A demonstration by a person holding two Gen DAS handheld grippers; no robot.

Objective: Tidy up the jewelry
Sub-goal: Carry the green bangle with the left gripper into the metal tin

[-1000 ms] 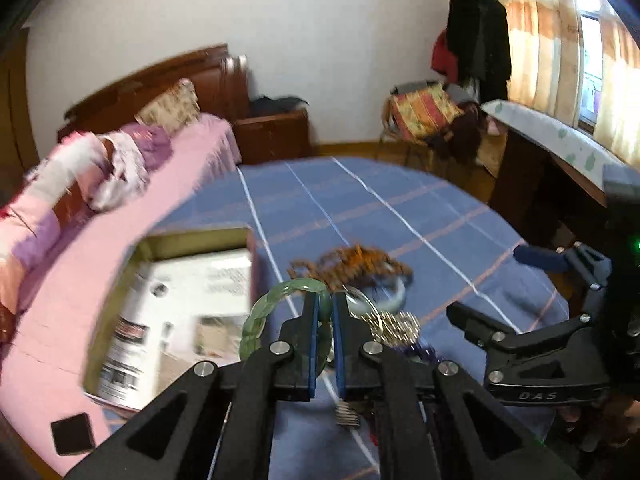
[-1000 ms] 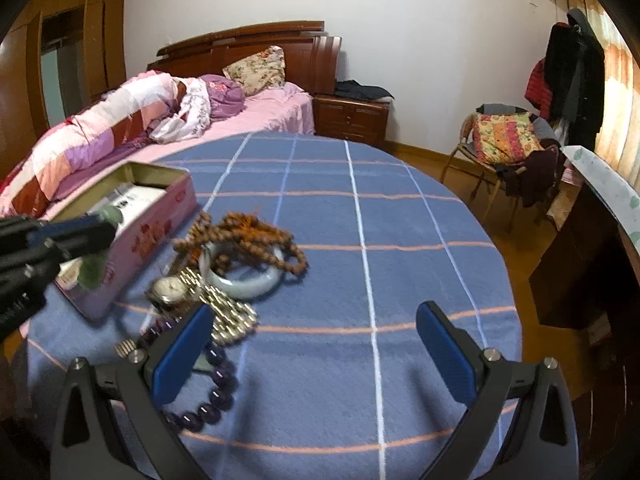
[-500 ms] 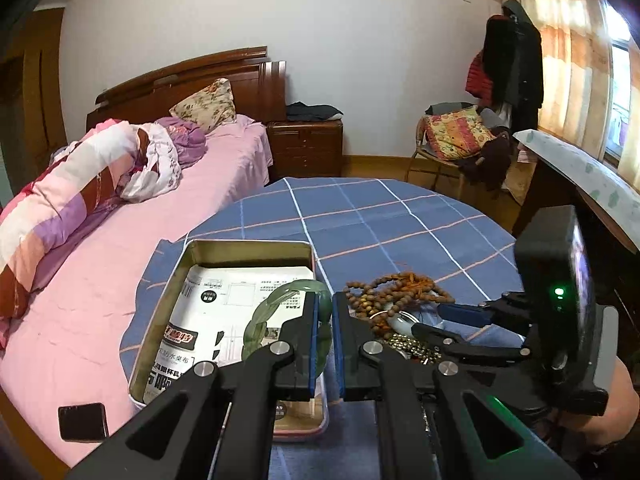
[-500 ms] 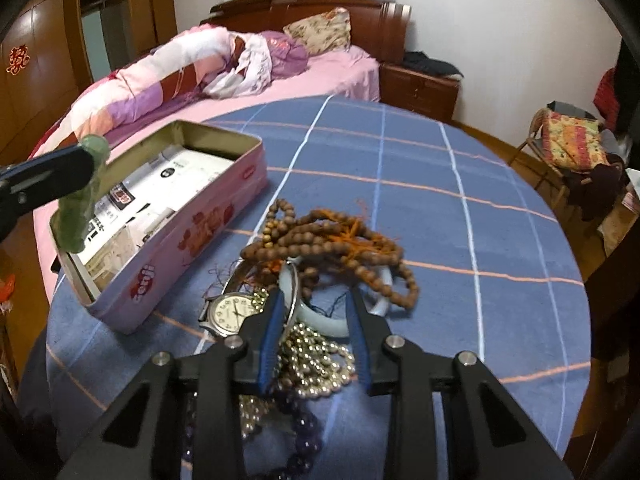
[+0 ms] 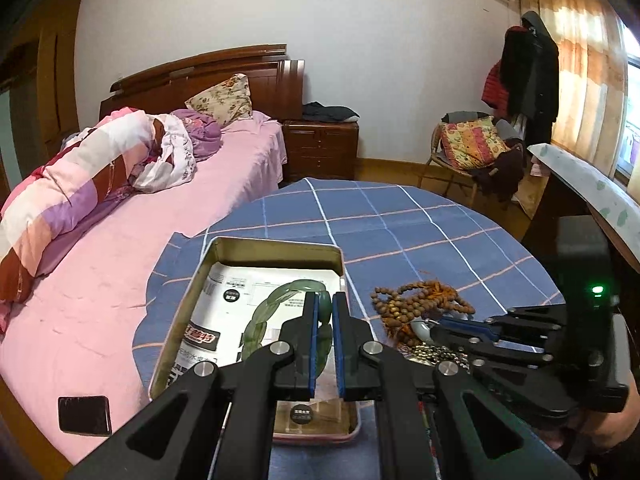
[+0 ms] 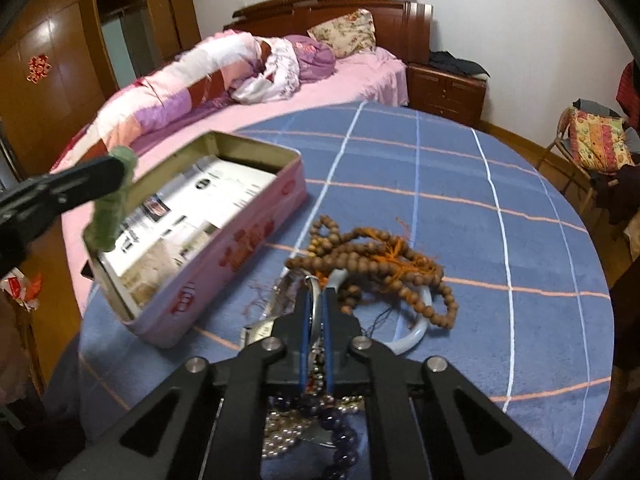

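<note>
My left gripper (image 5: 324, 304) is shut on a green jade bangle (image 5: 276, 304) and holds it above the open pink tin box (image 5: 256, 246); the bangle (image 6: 110, 216) also shows in the right wrist view, over the tin's (image 6: 224, 248) near end. My right gripper (image 6: 315, 300) is shut on a thin silver ring-shaped piece (image 6: 316, 312) in the jewelry pile. The pile holds brown wooden beads (image 6: 372, 252), a pale bangle (image 6: 412, 320), pearl strands (image 6: 280, 432) and purple beads (image 6: 344, 440).
The round table has a blue checked cloth (image 6: 460, 184). A pink bed (image 5: 120, 240) lies left of it. A black phone-like slab (image 5: 84, 414) lies on the bed edge. A chair with a cushion (image 5: 472, 144) stands beyond the table.
My left gripper carried the green bangle left until it hangs over the tin. My right gripper moved down into the jewelry pile and closed from wide open onto the silver piece.
</note>
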